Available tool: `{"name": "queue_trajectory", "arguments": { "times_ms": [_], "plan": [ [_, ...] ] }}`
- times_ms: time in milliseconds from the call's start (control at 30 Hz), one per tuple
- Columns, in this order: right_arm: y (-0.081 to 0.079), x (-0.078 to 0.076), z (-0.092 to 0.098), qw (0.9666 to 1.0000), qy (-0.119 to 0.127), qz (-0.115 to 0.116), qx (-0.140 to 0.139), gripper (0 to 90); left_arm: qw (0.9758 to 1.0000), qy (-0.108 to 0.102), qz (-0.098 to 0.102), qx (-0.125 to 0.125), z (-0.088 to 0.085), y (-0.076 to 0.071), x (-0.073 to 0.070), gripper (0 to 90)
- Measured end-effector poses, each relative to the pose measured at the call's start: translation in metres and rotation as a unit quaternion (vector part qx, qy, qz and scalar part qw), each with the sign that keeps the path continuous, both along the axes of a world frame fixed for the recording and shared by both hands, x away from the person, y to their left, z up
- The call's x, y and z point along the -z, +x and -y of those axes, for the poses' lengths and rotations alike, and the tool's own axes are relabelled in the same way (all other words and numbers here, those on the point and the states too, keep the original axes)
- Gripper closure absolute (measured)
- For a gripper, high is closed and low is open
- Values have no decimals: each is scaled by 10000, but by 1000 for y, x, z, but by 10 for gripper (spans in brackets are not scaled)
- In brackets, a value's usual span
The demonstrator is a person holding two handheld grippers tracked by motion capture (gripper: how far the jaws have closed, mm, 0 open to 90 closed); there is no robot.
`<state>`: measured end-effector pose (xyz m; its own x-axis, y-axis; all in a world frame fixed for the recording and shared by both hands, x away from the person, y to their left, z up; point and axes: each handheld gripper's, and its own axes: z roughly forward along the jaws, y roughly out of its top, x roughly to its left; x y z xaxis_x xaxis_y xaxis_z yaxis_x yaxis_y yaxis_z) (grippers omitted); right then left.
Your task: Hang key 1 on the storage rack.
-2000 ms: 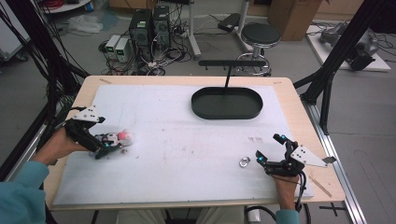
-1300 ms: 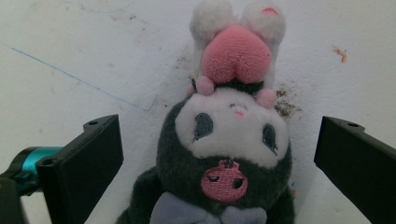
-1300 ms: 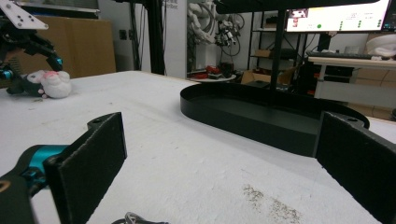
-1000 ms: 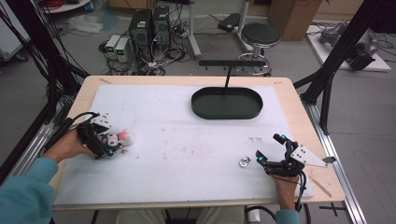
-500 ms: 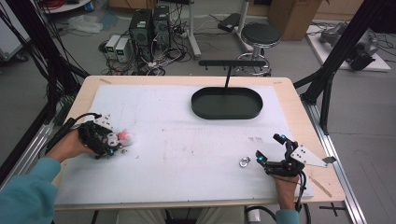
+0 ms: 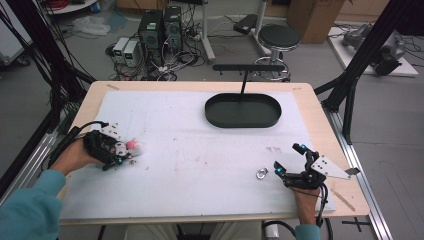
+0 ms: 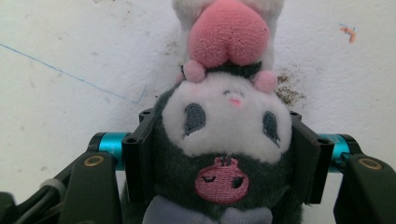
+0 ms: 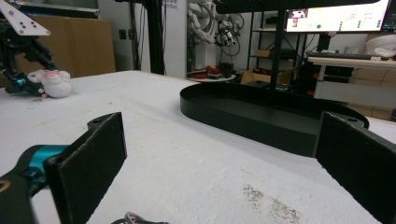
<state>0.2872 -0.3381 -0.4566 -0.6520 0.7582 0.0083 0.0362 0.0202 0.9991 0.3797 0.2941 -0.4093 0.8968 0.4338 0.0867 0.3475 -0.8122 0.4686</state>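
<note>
The plush toy (image 7: 226,140) lies on the white mat (image 6: 200,160) near the table's left edge, and the left gripper (image 6: 120,152) has just been closing on it — its 2 black jaws now press into the dark sides of the toy's head. In the left gripper view the toy's long axis runs straight away from the camera: the head with its white face, 2 grey eyes and a pink skull patch on the dark forehead sits between the jaws, while the pink and white body points away toward the top of the frame. In the high view the same toy (image 6: 131,147) shows as a small pink and white lump pointing right, toward the middle of the table.

The toy's lower end is cut off by the top edge of the left gripper view, and a grey fold at the bottom edge is too cropped to make out. From above, the gripper body and the person's left hand (image 6: 75,156) cover most of the toy's dark head.

The right gripper (image 6: 289,160) rests near the table's right front corner with its 2 jaws spread wide and nothing between them. Just to its left lies a small metal piece (image 6: 262,174), too small to identify; in the right gripper view a sliver of it shows at the bottom edge. A black oval tray (image 6: 243,111) sits at the far side of the mat, well apart from both grippers.
</note>
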Motion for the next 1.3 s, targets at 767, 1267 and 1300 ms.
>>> {"name": "queue_trajectory", "arguments": {
  "times_ms": [767,1267,1300],
  "plan": [
    [4,-1,3,9997,164,-193,47,18,9949,-928,299,-264,-2,-5,-20,382],
    [11,-22,6,9995,73,-293,-32,18,9855,-1598,563,47,21,0,-48,382],
    [12,-24,6,9996,83,-278,-43,18,9848,-1633,591,81,24,1,-50,382]
  ]
}}
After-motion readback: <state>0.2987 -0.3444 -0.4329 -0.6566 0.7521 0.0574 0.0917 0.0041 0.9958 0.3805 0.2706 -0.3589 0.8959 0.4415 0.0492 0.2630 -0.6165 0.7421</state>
